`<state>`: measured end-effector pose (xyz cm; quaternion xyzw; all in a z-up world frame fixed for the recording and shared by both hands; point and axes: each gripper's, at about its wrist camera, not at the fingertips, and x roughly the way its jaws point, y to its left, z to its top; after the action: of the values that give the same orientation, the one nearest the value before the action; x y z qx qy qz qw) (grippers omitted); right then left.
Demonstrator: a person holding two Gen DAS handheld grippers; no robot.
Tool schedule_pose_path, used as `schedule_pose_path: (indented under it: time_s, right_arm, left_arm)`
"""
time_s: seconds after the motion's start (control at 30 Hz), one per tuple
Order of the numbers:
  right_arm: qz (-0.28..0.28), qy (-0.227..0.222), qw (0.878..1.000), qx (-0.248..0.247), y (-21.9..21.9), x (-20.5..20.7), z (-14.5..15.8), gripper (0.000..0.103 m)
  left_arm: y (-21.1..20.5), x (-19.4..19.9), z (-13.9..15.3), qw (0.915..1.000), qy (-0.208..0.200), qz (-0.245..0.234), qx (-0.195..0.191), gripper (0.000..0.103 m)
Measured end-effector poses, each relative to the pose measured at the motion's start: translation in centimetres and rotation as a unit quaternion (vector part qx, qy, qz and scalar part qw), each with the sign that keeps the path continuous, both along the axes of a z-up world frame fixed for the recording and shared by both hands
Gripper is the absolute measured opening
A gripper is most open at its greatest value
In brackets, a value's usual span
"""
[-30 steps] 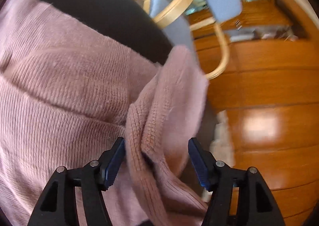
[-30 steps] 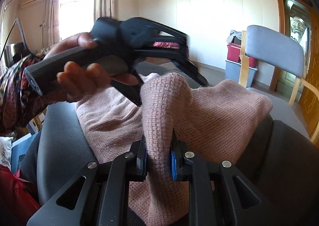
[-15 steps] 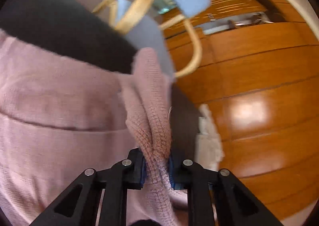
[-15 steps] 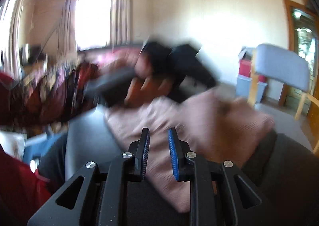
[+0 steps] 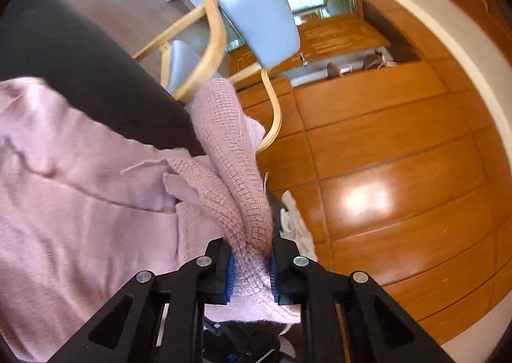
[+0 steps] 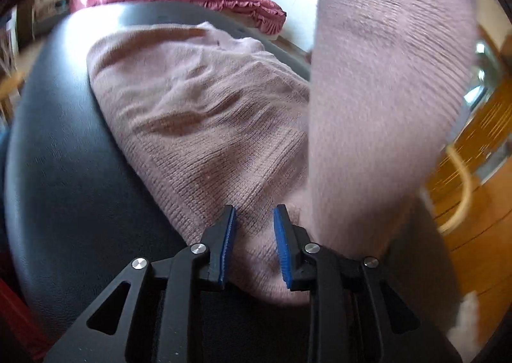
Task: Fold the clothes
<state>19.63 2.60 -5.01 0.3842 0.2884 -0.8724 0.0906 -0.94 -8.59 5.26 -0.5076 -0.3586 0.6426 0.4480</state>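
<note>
Sweater (image 5: 80,203), a pink knit, lies spread over a black padded surface (image 6: 64,187), most of its body flat and rumpled, with one part lifted off it near the surface's edge closest to the wooden floor (image 5: 400,187). The left gripper (image 5: 251,267) has its fingers closed tight on a bunched fold of that lifted knit, the fabric pinched between the blue pads and rising in a thick doubled ridge in front of them. In the right wrist view the raised part hangs as a broad blurred sheet beside the right gripper (image 6: 254,241), whose fingers stand a little apart over the sweater's near edge with nothing clamped between them; whether the tips touch the knit I cannot tell.

The risk lies in the grip being on a wad rather than a clean edge. Carried across, the layers could slide unevenly and land as a lumpy, skewed fold. The loose knit may also stretch or snag on the ridged pads. With the right side free, nothing pins the body, so a pull could drag the whole garment toward the edge and off onto the floor, near the wooden chair (image 5: 224,43).
</note>
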Motion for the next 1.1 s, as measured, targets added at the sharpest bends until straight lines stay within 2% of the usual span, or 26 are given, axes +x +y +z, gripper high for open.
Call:
schedule_pose_path:
  time_s: [0.17, 0.37, 0.57, 0.63, 0.7, 0.73, 0.8, 0.87, 0.93, 0.97, 1.0, 1.1]
  right_arm:
    - [0.02, 0.011, 0.995, 0.092, -2.8, 0.4, -0.8, 0.032]
    - [0.056, 0.025, 0.99, 0.13, -5.4, 1.0, -0.4, 0.034]
    - [0.094, 0.022, 0.981, 0.171, -8.1, 1.1, -1.2, 0.036]
    - [0.116, 0.024, 0.977, 0.176, -8.9, 1.7, -1.1, 0.036]
    - [0.149, 0.01, 0.979, 0.138, -9.2, 2.7, 0.0, 0.036]
    - [0.161, -0.009, 0.982, 0.098, -9.0, 2.9, 0.8, 0.036]
    - [0.175, -0.064, 0.982, -0.015, -7.9, 2.6, 2.8, 0.036]
    - [0.167, -0.099, 0.973, -0.127, -6.0, 1.4, 4.8, 0.036]
    - [0.139, -0.092, 0.964, -0.209, -4.0, -0.3, 6.7, 0.04]
    - [0.12, -0.078, 0.961, -0.237, -3.3, -1.3, 7.7, 0.043]
    - [0.1, -0.064, 0.96, -0.254, -2.8, -2.7, 8.4, 0.047]
    - [0.053, -0.039, 0.956, -0.284, -2.2, -6.8, 9.4, 0.048]
  left_arm:
    - [-4.9, 0.2, -0.7, 0.9993, 0.005, 0.018, 0.032, 0.015]
    - [-11.1, 0.7, -2.0, 0.9982, 0.03, 0.041, 0.032, 0.015]
    - [-16.1, 2.0, -3.0, 0.9919, 0.106, 0.066, -0.025, 0.015]
    - [-17.0, 2.4, -3.6, 0.9844, 0.139, 0.081, -0.071, 0.016]
    - [-18.0, 2.7, -4.8, 0.9783, 0.157, 0.087, -0.103, 0.016]
    - [-18.5, 2.9, -5.6, 0.9766, 0.16, 0.086, -0.115, 0.016]
    - [-19.4, 3.1, -7.4, 0.974, 0.16, 0.087, -0.135, 0.016]
    - [-20.4, 3.3, -9.6, 0.9741, 0.147, 0.095, -0.142, 0.017]
    - [-21.3, 3.4, -11.5, 0.974, 0.137, 0.103, -0.148, 0.018]
    - [-21.5, 3.4, -11.3, 0.9741, 0.142, 0.107, -0.14, 0.018]
    - [-21.8, 3.5, -11.1, 0.974, 0.148, 0.11, -0.132, 0.019]
    - [-22.5, 3.6, -10.5, 0.9733, 0.164, 0.119, -0.107, 0.02]
